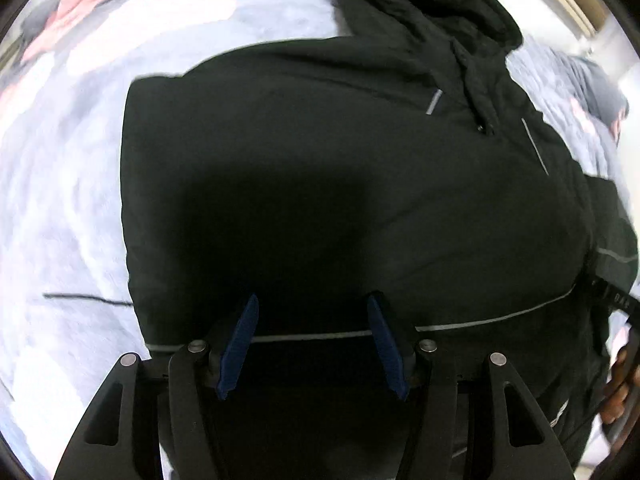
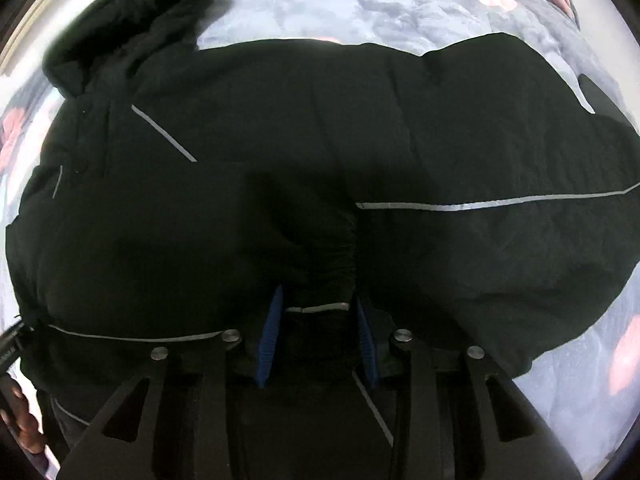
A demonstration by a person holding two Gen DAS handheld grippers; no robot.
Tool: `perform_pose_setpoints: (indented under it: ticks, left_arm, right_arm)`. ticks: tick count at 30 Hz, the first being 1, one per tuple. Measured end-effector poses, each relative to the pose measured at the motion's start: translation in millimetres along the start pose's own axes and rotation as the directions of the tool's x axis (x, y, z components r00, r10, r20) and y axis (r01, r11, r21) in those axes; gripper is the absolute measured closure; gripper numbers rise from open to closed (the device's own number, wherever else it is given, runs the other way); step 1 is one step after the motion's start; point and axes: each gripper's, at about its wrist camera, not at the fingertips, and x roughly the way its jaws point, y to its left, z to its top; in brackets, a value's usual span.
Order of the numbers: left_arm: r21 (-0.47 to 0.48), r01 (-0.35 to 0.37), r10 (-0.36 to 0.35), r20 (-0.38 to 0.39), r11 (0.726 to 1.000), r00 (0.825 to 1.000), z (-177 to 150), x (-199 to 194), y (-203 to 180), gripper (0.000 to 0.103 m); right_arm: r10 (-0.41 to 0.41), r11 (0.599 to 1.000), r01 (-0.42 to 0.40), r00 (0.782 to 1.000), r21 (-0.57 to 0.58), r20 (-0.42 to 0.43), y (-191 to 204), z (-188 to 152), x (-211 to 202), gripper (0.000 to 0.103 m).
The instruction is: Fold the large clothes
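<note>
A black hooded jacket (image 1: 360, 184) lies spread across a pale blue-grey bedspread with pink blotches (image 1: 72, 168), filling the middle of both views; its hood (image 1: 416, 4) points away from the person. The left wrist view alone shows a drawcord (image 1: 476, 92) hanging below the hood, a thin dark cord (image 1: 84, 298) trailing over the bedding at the jacket's left edge, and a strap at the far right with pale letters (image 1: 618, 300) too small and bent to read; the right wrist view alone shows a bunched cuff (image 2: 320, 252) lying on the jacket's body, with a long reflective stripe (image 2: 496, 202) running to the right of it. The left gripper (image 1: 314, 312) hangs released over the jacket's grey-piped hem, its blue pads (image 1: 240, 344) wide apart with nothing between them; the right gripper (image 2: 318, 308) has the cuff's lower edge between its blue pads (image 2: 270, 336), but whether they press the cloth cannot be told. A bare hand (image 2: 22, 420) shows at the lower left of the right view. Open bedding lies to the left of the jacket in the left view and beyond and to the right of it in the right view; a pale frame (image 1: 572, 4) bounds the far corner.
</note>
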Motion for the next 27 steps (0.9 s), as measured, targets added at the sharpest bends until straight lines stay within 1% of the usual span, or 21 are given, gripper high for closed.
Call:
perform_pose_setpoints:
  ticks: [1, 3, 5, 6, 7, 8, 9, 10, 11, 13, 14, 15, 16, 17, 18, 19, 21, 23, 25, 27]
  left_arm:
    - [0.007, -0.003, 0.003, 0.004, 1.000, 1.000, 0, -4, -1, 0.044]
    - [-0.002, 0.017, -0.017, 0.032, 1.000, 0.999, -3, -22, 1, 0.044]
    - [-0.016, 0.038, -0.037, 0.076, 0.999, 0.996, -8, -45, 5, 0.044]
    - [-0.018, 0.050, -0.048, 0.099, 0.999, 0.994, -11, -58, 6, 0.044]
    - [-0.020, 0.056, -0.054, 0.111, 0.998, 0.992, -13, -65, 7, 0.044]
    - [-0.024, 0.062, -0.058, 0.122, 0.998, 0.991, -16, -72, 8, 0.044]
    - [-0.027, 0.065, -0.061, 0.126, 0.998, 0.990, -17, -76, 7, 0.044]
    - [-0.028, 0.068, -0.064, 0.127, 0.997, 0.990, -20, -77, 7, 0.044]
    - [-0.029, 0.063, -0.059, 0.119, 0.998, 0.991, -22, -74, 8, 0.044]
    - [-0.040, 0.041, -0.037, 0.086, 0.998, 0.996, -29, -60, 8, 0.044]
    - [-0.044, 0.040, -0.037, 0.072, 0.998, 0.997, -32, -55, 9, 0.044]
    - [-0.046, 0.032, -0.030, 0.052, 0.998, 0.998, -35, -46, 10, 0.044]
    - [-0.047, 0.015, -0.013, 0.032, 0.999, 0.999, -34, -35, 12, 0.044]
    - [-0.050, -0.002, 0.002, 0.011, 0.999, 1.000, -33, -26, 13, 0.044]
    - [-0.058, -0.008, 0.008, 0.000, 0.998, 1.000, -34, -16, 15, 0.044]
    - [-0.058, -0.010, 0.010, -0.001, 0.998, 1.000, -33, -11, 15, 0.044]
    - [-0.037, -0.040, 0.040, -0.014, 0.998, 0.999, -30, -3, 9, 0.044]
    - [-0.027, -0.070, 0.069, -0.021, 0.997, 0.997, -27, -1, 3, 0.044]
    - [-0.016, -0.085, 0.085, -0.016, 0.996, 0.996, -29, -9, -1, 0.044]
    - [0.009, -0.085, 0.085, 0.005, 0.996, 0.996, -38, -27, -4, 0.044]
  right_arm:
    - [-0.005, 1.000, 0.005, 1.000, -0.006, -0.003, 0, 2, -2, 0.065]
    - [0.001, 1.000, -0.001, 1.000, -0.008, -0.009, 0, 5, -10, 0.063]
    - [0.069, 0.998, -0.069, 0.998, 0.006, 0.014, -4, 5, -31, 0.058]
    - [0.123, 0.992, -0.124, 0.991, 0.020, 0.051, -6, 3, -48, 0.053]
    - [0.149, 0.988, -0.151, 0.986, 0.027, 0.081, -6, 1, -61, 0.044]
    - [0.165, 0.985, -0.169, 0.979, 0.027, 0.122, -4, -3, -77, 0.041]
    - [0.163, 0.986, -0.167, 0.975, 0.015, 0.149, 1, -6, -87, 0.038]
    - [0.150, 0.989, -0.151, 0.976, -0.005, 0.160, 8, -9, -93, 0.038]
    - [0.122, 0.992, -0.117, 0.979, -0.040, 0.161, 20, -13, -96, 0.038]
    - [0.064, 0.994, -0.049, 0.985, -0.097, 0.157, 43, -19, -88, 0.038]
    - [0.055, 0.994, -0.040, 0.987, -0.104, 0.148, 48, -22, -84, 0.038]
    - [0.062, 0.994, -0.049, 0.990, -0.099, 0.127, 51, -24, -77, 0.040]
    - [0.079, 0.994, -0.070, 0.992, -0.083, 0.103, 52, -26, -69, 0.044]
    - [0.082, 0.994, -0.076, 0.993, -0.075, 0.081, 47, -25, -60, 0.046]
    - [0.067, 0.995, -0.063, 0.996, -0.076, 0.058, 49, -32, -51, 0.050]
    - [0.030, 0.997, -0.028, 0.999, -0.077, 0.025, 49, -34, -36, 0.055]
    - [0.017, 0.998, -0.018, 0.999, -0.057, -0.029, 44, -38, -12, 0.059]
    - [0.027, 0.999, -0.028, 0.999, -0.035, -0.036, 40, -39, -1, 0.059]
    - [-0.008, 0.999, 0.006, 0.999, -0.046, -0.047, 46, -39, -5, 0.059]
    - [-0.031, 0.998, 0.028, 0.998, -0.059, -0.054, 51, -39, -12, 0.059]
